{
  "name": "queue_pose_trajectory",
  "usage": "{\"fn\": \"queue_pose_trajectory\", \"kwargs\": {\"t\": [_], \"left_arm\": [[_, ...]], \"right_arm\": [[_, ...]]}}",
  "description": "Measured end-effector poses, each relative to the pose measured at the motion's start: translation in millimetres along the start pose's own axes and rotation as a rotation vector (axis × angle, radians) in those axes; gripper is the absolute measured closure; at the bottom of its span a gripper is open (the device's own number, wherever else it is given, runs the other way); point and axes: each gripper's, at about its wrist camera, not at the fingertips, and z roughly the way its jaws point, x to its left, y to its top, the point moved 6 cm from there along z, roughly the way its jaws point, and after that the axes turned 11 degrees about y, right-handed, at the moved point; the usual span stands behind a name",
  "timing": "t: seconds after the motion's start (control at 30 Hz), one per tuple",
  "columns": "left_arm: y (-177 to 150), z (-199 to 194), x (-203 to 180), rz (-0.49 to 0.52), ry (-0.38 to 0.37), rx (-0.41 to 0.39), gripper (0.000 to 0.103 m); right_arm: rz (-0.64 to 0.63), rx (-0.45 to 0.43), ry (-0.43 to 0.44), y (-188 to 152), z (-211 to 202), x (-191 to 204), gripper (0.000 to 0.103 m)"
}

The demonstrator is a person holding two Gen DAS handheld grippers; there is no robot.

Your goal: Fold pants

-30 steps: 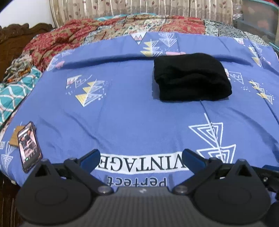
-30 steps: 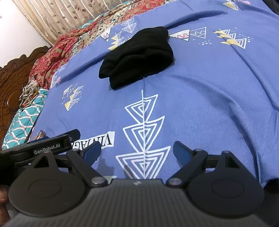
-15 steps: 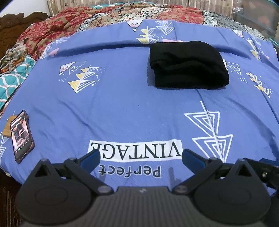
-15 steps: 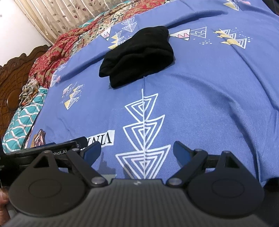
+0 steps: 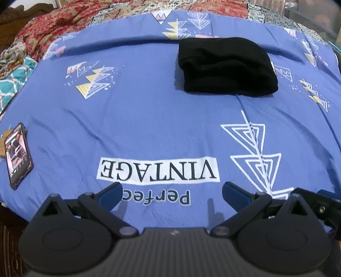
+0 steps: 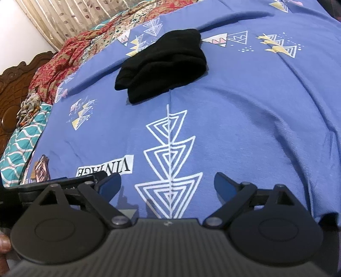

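Observation:
The black pants (image 5: 226,68) lie folded into a compact bundle on the far part of the blue bedsheet (image 5: 149,119); they also show in the right wrist view (image 6: 164,64). My left gripper (image 5: 172,192) is open and empty, low over the near edge of the bed by the "VINTAGE" print. My right gripper (image 6: 167,184) is open and empty, near the front edge over the white triangle print. Both are well short of the pants. The left gripper's body shows at the left of the right wrist view (image 6: 55,185).
A phone (image 5: 18,155) lies on the sheet at the near left edge. A red patterned blanket (image 5: 70,19) and a teal patterned cloth (image 5: 12,83) lie at the far left. A carved wooden headboard (image 6: 12,89) and curtains stand beyond.
The left gripper has tipped down and moved forward a little, so the pants and print sit lower and closer in its view. The right gripper has barely moved. The pants have not moved.

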Motion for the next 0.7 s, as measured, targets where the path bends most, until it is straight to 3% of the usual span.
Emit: {"fn": "queue_pose_trajectory", "kwargs": {"t": [0.3, 0.7], "left_arm": [[-12, 26, -7, 0.000, -0.026, 0.103, 0.000], [-18, 44, -7, 0.019, -0.025, 0.142, 0.000]], "right_arm": [[0.052, 0.122, -0.090, -12, 17, -17, 0.007], [0.059, 0.152, -0.103, -15, 21, -19, 0.002]]}}
